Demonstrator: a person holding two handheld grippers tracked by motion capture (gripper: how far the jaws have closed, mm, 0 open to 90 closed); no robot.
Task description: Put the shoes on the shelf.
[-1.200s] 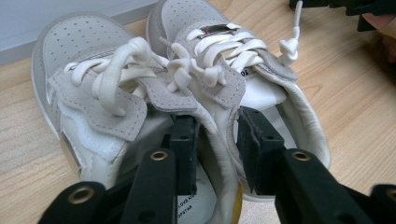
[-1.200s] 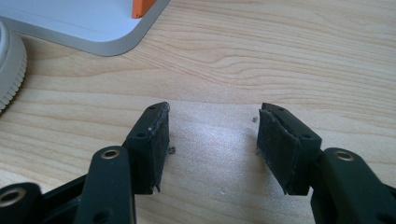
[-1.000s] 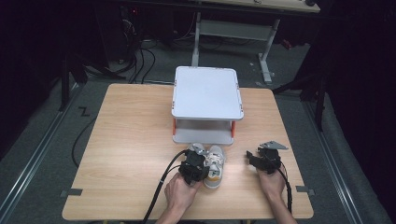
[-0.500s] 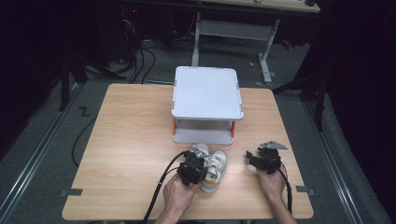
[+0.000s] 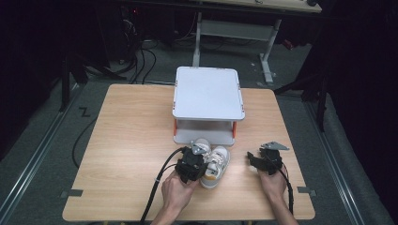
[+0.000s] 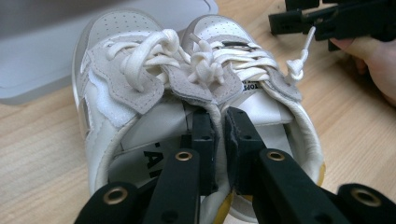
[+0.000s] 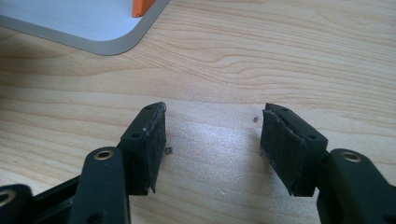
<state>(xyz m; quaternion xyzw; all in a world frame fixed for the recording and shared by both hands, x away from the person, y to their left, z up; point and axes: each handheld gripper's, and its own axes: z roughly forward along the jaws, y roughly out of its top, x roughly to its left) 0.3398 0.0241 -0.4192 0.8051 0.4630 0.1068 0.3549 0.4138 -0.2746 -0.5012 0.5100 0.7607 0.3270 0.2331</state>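
While clamped: left tool (image 6: 217, 135), shoes (image 6: 187, 93)

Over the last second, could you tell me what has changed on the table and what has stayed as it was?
The left gripper has closed on the touching inner collars of the pair of small shoes, one jaw inside each shoe, and the pair has shifted slightly toward the person. The right gripper has just opened a little further, with nothing between its jaws, and kept its place. The white two-tier stand and the table are unchanged.
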